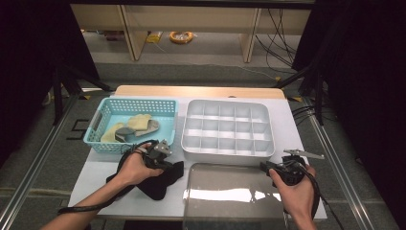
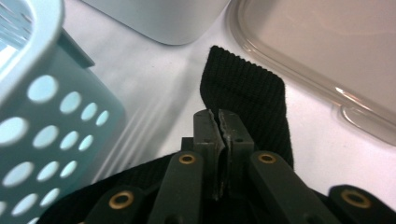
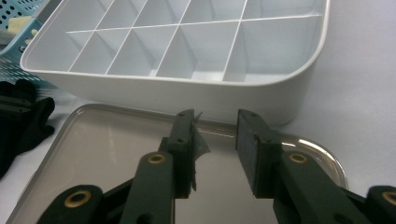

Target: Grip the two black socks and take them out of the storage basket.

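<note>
Left hand-held gripper [image 2: 218,122] pinches black sock [image 2: 247,93] on counter [image 1: 297,129], at 6 o'clock from basket [image 1: 98,139]. Right hand-held gripper [image 3: 215,140] spread, empty, over lid [image 3: 93,154]. Risk: thin pinch slips, sock drops on lift.

**Four things on a white table**

A white table [image 1: 287,120] carries everything. At its far left stands a blue basket [image 1: 98,139]. Just beside it, to the right, sits a white divided tray [image 1: 228,150]. In front of the tray, at the near edge, lies a clear lid [image 1: 230,191], close to the tray's wall. A black sock [image 1: 165,182] lies on the near left, in front of the basket and just beside the lid.
</note>
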`<state>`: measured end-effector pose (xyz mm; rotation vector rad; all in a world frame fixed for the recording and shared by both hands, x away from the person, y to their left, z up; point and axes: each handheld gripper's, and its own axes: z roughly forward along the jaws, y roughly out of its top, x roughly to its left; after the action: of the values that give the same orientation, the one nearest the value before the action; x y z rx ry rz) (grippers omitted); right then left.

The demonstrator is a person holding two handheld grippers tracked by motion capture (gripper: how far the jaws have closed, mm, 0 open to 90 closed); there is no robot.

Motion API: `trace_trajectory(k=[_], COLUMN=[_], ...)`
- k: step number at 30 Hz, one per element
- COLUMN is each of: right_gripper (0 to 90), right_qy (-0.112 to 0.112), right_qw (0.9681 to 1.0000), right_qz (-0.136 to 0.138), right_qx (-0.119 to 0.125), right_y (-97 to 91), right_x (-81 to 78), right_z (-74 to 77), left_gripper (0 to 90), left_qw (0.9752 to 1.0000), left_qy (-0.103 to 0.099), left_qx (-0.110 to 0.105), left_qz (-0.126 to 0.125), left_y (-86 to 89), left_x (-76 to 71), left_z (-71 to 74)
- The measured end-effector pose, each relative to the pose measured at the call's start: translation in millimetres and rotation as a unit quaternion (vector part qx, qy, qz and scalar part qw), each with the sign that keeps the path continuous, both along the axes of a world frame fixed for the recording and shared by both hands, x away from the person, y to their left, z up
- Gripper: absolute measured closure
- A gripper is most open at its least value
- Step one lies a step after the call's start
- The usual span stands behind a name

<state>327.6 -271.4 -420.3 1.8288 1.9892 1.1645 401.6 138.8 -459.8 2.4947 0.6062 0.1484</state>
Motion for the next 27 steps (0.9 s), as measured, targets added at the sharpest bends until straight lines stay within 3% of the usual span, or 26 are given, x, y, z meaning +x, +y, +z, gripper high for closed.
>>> trace_trajectory(k=[3, 4, 5, 6, 10, 11, 12, 14, 15, 16, 17, 22, 24, 25, 26, 27], right_gripper=[68.5, 68.5, 68.6, 68.6, 68.7, 68.8, 68.8, 68.8, 68.8, 68.8, 68.7, 67.8, 66.5, 65.5, 64.3, 63.3], right_qy=[-0.015, -0.011, 0.003, -0.001, -0.012, 0.002, -0.009, -0.010, -0.014, -0.014, -0.015, -0.011, -0.020, -0.011, -0.024, -0.021], right_qw=[0.9997, 0.9997, 1.0000, 1.0000, 0.9996, 0.9999, 0.9996, 0.9993, 0.9986, 0.9978, 0.9971, 0.9894, 0.9839, 0.9810, 0.9764, 0.9746], right_qz=[0.012, 0.008, 0.001, 0.005, 0.017, 0.012, 0.020, 0.035, 0.051, 0.064, 0.074, 0.143, 0.176, 0.191, 0.213, 0.221], right_qx=[-0.017, -0.019, -0.008, -0.002, -0.019, -0.001, -0.015, -0.009, 0.001, 0.009, 0.011, 0.022, 0.025, 0.031, 0.027, 0.026], right_y=[-0.3, 0.7, 3.2, 3.9, 4.4, 7.5, 6.4, 12.1, 16.0, 20.5, 25.9, 59.0, 73.4, 82.7, 89.1, 94.0], right_x=[1.3, 1.0, -0.4, 0.1, 1.1, -0.8, 0.8, -0.1, -0.4, -0.8, -0.6, 1.8, 4.4, 4.3, 7.5, 8.0], right_z=[-1.2, -0.5, 0.8, -0.3, -1.8, 0.3, -1.4, 0.5, 1.7, 2.6, 3.0, 8.3, 9.5, 11.4, 9.9, 9.7], left_gripper=[87.3, 87.5, 87.6, 87.7, 87.9, 87.9, 87.9, 87.9, 87.9, 87.9, 87.9, 87.8, 87.8, 87.8, 87.8, 87.8], left_qw=[1.0000, 1.0000, 1.0000, 0.9999, 0.9997, 0.9996, 0.9992, 0.9979, 0.9958, 0.9952, 0.9931, 0.9895, 0.9893, 0.9887, 0.9887, 0.9883], left_qy=[-0.002, -0.003, -0.001, -0.003, -0.014, -0.017, -0.022, -0.030, -0.034, -0.039, -0.042, -0.047, -0.046, -0.048, -0.047, -0.043], left_qx=[0.000, 0.000, -0.003, -0.005, -0.022, -0.021, -0.034, -0.058, -0.084, -0.089, -0.109, -0.136, -0.136, -0.138, -0.137, -0.141], left_qz=[0.002, 0.004, 0.008, 0.009, 0.006, -0.002, 0.001, 0.001, 0.015, 0.015, 0.014, -0.015, -0.022, -0.032, -0.038, -0.039], left_y=[-0.2, -0.1, 0.0, 0.3, 3.2, 5.3, 6.0, 8.2, 7.3, 8.5, 7.9, -0.1, -6.1, -9.5, -11.4, -13.7], left_x=[-1.1, -1.6, -2.6, -3.2, -7.5, -8.6, -11.2, -15.6, -19.5, -21.4, -24.3, -32.7, -36.4, -37.4, -37.9, -38.5], left_z=[0.9, 1.8, 2.7, 4.2, 14.1, 18.4, 21.1, 27.8, 29.4, 32.4, 34.5, 41.8, 43.3, 43.4, 43.5, 42.8])
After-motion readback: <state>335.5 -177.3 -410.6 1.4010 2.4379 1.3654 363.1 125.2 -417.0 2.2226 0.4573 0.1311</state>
